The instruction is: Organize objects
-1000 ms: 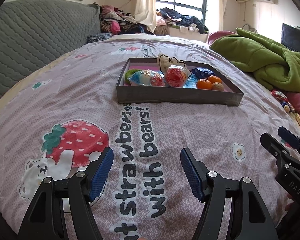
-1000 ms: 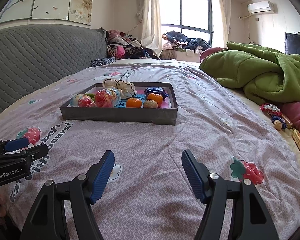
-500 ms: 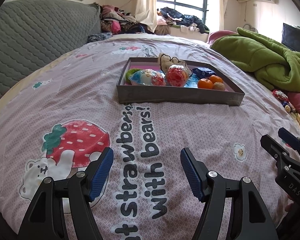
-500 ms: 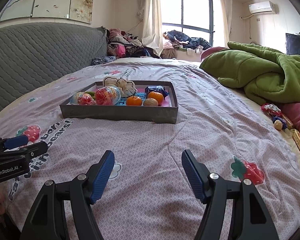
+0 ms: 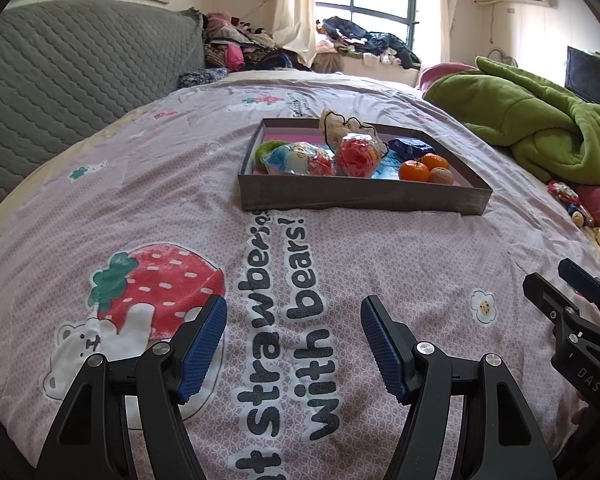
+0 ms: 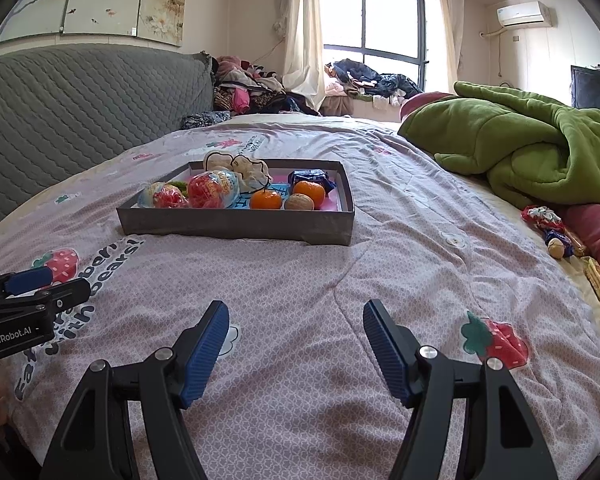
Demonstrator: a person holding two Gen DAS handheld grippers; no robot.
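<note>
The left gripper hovers low over the pink quilt, its blue-padded jaws spread wide with nothing between them, above the printed strawberry and bear. Ahead lies the shallow grey tray, its long axis running left to right across the left wrist view, long side facing the grippers. Inside, from left: a green item, a clear toy egg, a red toy egg with a cream plush behind it, a blue wrapper, two tangerines and a walnut. The right gripper is likewise released and empty, well short of the tray. Farther right, a green blanket is heaped, and small wrapped sweets lie near the bed edge.
</note>
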